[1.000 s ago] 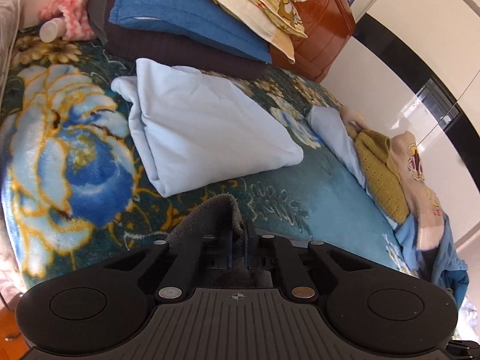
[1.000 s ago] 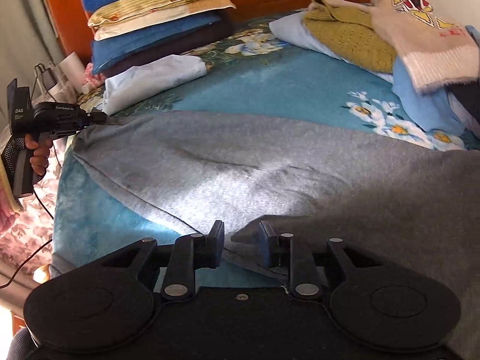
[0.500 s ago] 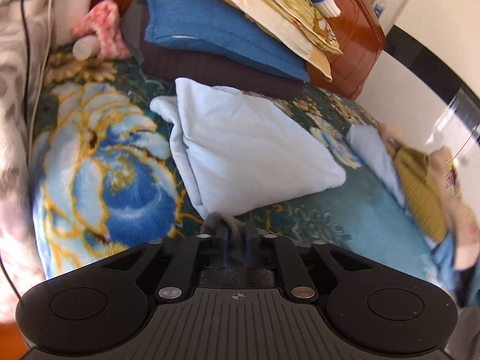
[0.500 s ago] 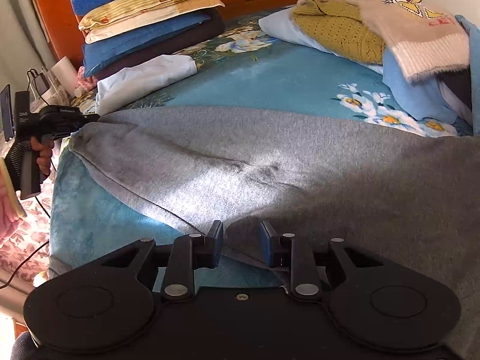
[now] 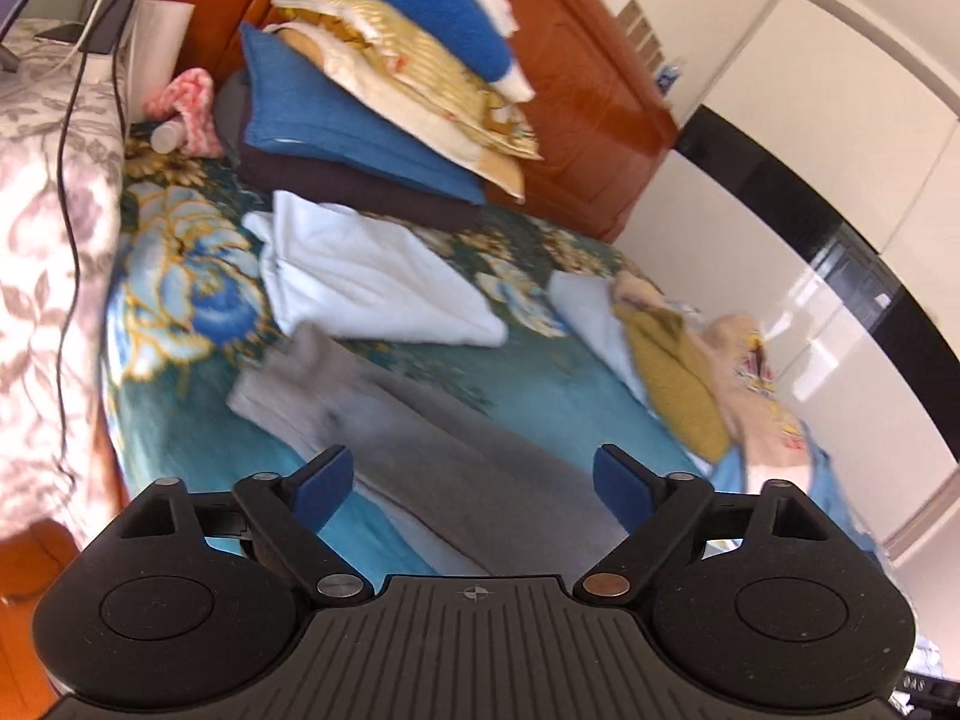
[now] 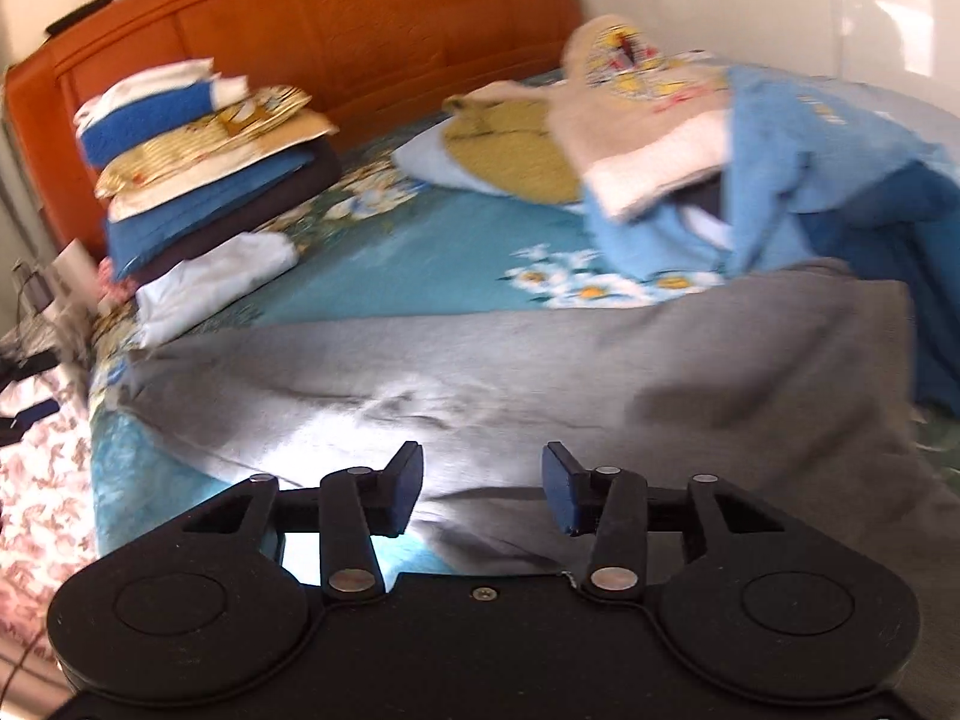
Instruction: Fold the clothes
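The flat grey knit garment (image 6: 540, 372) is spread on the bed (floral blue cover); left tool (image 5: 474, 480) and right tool (image 6: 480, 495) are opening, nothing pinched.

Sunlit bed (image 6: 456, 252) against orange wooden headboard (image 6: 360, 18), white walls (image 5: 828, 60).

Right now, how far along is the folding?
Done: one light blue garment lies folded by the pillow stack. In hand: nothing; both grippers are opening above the grey garment, which lies spread out. Left: the unfolded pile.
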`<action>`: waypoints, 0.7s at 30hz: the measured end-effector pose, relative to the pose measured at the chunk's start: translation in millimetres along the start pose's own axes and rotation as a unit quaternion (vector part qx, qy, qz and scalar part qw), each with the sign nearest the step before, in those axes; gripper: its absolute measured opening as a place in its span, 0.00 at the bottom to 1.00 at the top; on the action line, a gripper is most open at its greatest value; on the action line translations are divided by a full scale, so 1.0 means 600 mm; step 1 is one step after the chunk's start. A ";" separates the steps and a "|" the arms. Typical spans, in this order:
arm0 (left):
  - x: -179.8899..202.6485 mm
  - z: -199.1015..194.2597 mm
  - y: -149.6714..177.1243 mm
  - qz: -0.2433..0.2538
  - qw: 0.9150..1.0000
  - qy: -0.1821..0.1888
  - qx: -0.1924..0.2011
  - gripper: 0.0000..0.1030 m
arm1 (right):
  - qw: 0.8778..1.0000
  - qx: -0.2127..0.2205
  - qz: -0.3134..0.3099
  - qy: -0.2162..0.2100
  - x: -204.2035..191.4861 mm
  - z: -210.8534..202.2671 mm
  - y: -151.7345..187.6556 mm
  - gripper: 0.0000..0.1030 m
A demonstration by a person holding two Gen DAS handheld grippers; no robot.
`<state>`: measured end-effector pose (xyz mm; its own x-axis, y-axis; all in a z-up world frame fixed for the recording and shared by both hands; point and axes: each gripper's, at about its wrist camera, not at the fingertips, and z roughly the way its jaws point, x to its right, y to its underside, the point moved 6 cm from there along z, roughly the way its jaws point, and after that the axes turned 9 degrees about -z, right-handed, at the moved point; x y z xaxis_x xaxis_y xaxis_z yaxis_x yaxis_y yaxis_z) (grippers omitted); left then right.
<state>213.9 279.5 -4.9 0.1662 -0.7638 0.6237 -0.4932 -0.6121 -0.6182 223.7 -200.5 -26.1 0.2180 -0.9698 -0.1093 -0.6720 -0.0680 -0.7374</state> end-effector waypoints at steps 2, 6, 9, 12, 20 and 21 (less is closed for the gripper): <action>0.038 -0.022 0.043 0.019 1.000 0.012 -0.002 0.99 | 0.999 0.008 0.022 0.027 0.037 -0.038 0.017 0.52; 0.092 -0.053 0.124 0.034 0.999 0.026 -0.022 0.99 | 0.993 0.026 0.067 0.090 0.114 -0.115 0.061 0.58; 0.120 -0.072 0.176 0.044 0.998 0.032 -0.039 0.99 | 0.983 0.037 0.114 0.141 0.184 -0.172 0.110 0.58; 0.136 -0.084 0.212 0.052 0.997 0.025 -0.060 1.00 | 0.967 0.043 0.170 0.186 0.252 -0.222 0.168 0.58; 0.171 -0.110 0.292 0.091 0.989 0.012 -0.117 0.99 | 0.945 0.052 0.295 0.127 0.320 -0.226 0.273 0.54; 0.177 -0.112 0.303 0.100 0.987 0.010 -0.124 0.99 | 0.943 0.058 0.305 0.116 0.323 -0.221 0.273 0.54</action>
<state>84.8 100.8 -19.0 0.0281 -0.8584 0.5122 -0.7088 -0.3784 -0.5953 62.1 -430.6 -79.8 -0.3544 -0.8461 -0.3982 -0.5366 0.5328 -0.6544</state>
